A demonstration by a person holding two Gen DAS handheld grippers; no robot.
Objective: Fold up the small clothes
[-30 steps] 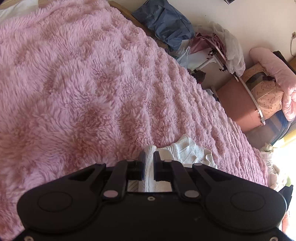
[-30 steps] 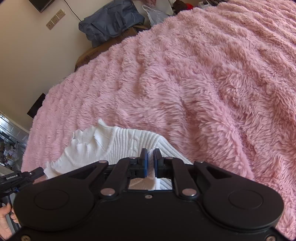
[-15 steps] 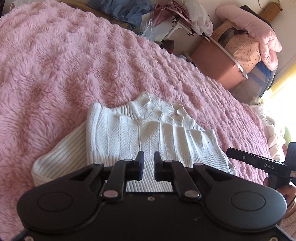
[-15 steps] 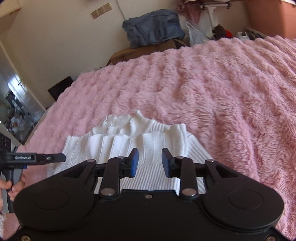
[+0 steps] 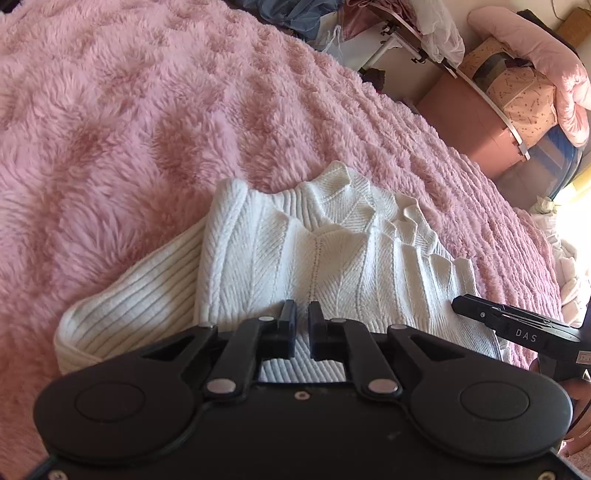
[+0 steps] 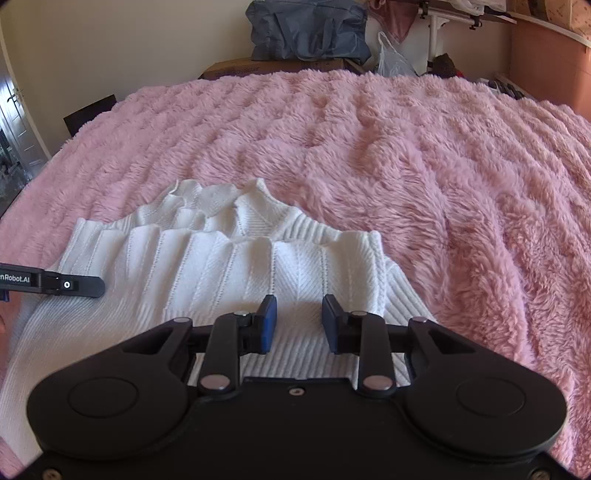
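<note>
A white ribbed knit sweater [image 5: 317, 243] lies folded on the pink fluffy blanket [image 5: 129, 122], its bottom part laid up over the chest. It also shows in the right wrist view [image 6: 229, 269]. My left gripper [image 5: 302, 318] hovers over the sweater's near edge, jaws slightly apart and empty. My right gripper [image 6: 298, 314] is open and empty above the near right part of the sweater. The right gripper's finger shows in the left wrist view [image 5: 517, 325]; the left gripper's finger shows in the right wrist view [image 6: 55, 284].
The pink blanket [image 6: 424, 147] covers the whole bed. Beyond the bed edge stand a blue bag [image 6: 310, 29], a cardboard box [image 6: 258, 68], a white rack [image 5: 402, 40], a pink storage box [image 5: 469, 122] and piled bedding [image 5: 532, 62].
Both grippers let go of the sweater fold and drew back. The sweater now lies flat with its lower part folded up. The right jaws have opened wider.
</note>
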